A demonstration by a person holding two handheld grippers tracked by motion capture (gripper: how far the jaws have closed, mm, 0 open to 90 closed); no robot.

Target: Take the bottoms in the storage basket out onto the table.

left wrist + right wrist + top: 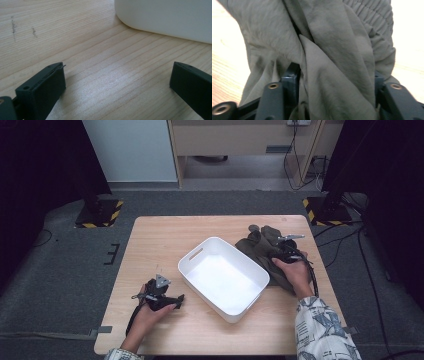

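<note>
An olive-green garment (260, 245) lies crumpled on the right side of the wooden table (160, 240), beside a white plastic tub (220, 240). My right gripper (278, 252) is pushed down into the garment. In the right gripper view, folds of the garment (332, 37) fill the gap between the jaws of the right gripper (334, 75), which stand partly apart and do not clamp the cloth. My left gripper (178, 301) rests low over the table's front left. Its jaws are wide open in the left gripper view (117, 82), with bare wood between them.
The tub, with a slot handle in its far end, stands at an angle in the table's middle; its wall (162, 17) is just ahead of the left gripper. Black stands with yellow-striped feet (100, 215) flank the table, and cables trail on the floor at the right.
</note>
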